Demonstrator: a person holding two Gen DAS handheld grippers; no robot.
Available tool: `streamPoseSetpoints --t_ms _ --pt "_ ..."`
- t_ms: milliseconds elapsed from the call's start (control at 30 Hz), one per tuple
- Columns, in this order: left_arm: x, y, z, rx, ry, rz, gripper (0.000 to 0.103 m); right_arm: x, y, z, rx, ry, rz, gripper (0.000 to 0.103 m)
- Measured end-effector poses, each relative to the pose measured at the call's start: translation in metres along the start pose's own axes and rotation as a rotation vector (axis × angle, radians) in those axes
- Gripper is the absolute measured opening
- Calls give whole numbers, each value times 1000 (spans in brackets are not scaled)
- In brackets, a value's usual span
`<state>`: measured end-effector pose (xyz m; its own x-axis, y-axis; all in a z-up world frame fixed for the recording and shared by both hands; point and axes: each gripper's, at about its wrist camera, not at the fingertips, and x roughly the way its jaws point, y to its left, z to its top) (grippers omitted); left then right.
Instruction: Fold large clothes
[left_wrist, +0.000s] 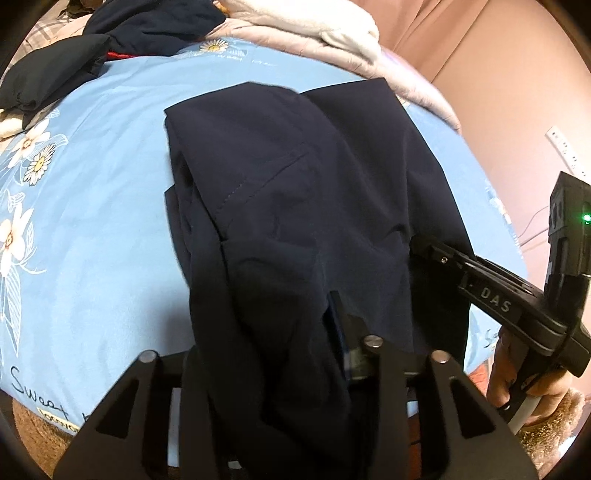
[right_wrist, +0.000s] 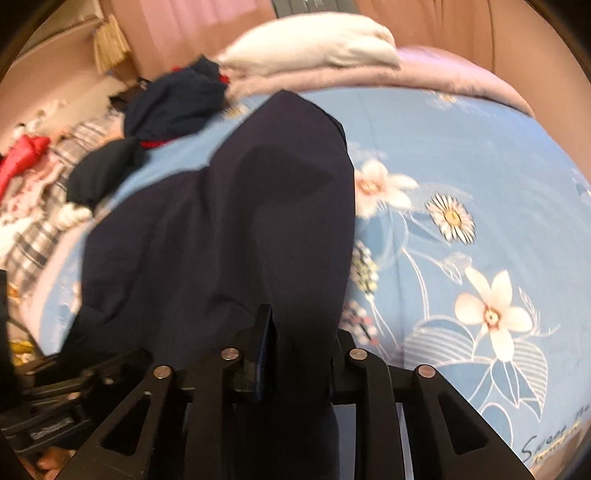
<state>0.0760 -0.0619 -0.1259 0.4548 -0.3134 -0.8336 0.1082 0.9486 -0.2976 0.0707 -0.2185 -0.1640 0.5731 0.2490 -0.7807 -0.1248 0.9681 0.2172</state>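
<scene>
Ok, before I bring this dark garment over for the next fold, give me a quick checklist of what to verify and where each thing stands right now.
1. Left gripper has fabric between its fingers: ok, the navy garment drapes over them.
2. Right gripper has fabric: ok, cloth runs between its fingers.
3. Firm pinch on both: cannot tell, fabric hides the pads.
4. Far edge lying flat on the blue floral sheet: ok, its corners look square.
5. Layers smooth: not ok, folds bunch near the left gripper.
6. Landing area free of the other dark clothes: ok, they sit apart at the far corner.
</scene>
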Motion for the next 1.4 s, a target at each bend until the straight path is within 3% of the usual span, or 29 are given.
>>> streamPoseSetpoints --t_ms 200,233,300,367,500,633,1400 --pt "-19 11 -6 -9 -19 62 63 -7 -3 -2 11 -6 -53 51" --pt "-23 11 -8 -7 -30 76 66 -11 -3 -2 12 -13 -59 62" --pt "-40 14 -10 6 -78 119 82 -24 0 -2 12 -48 -50 73" --pt "-60 16 -10 16 -143 152 90 -34 4 -1 6 -73 -44 84" --pt "-88 16 -13 19 -217 175 102 -61 13 1 -20 -141 -54 88" --pt "-104 16 -15 9 -253 181 103 -79 23 2 -45 -199 -54 96" --pt "-105 15 -19 31 -222 154 103 -94 39 -6 -31 -266 -140 97"
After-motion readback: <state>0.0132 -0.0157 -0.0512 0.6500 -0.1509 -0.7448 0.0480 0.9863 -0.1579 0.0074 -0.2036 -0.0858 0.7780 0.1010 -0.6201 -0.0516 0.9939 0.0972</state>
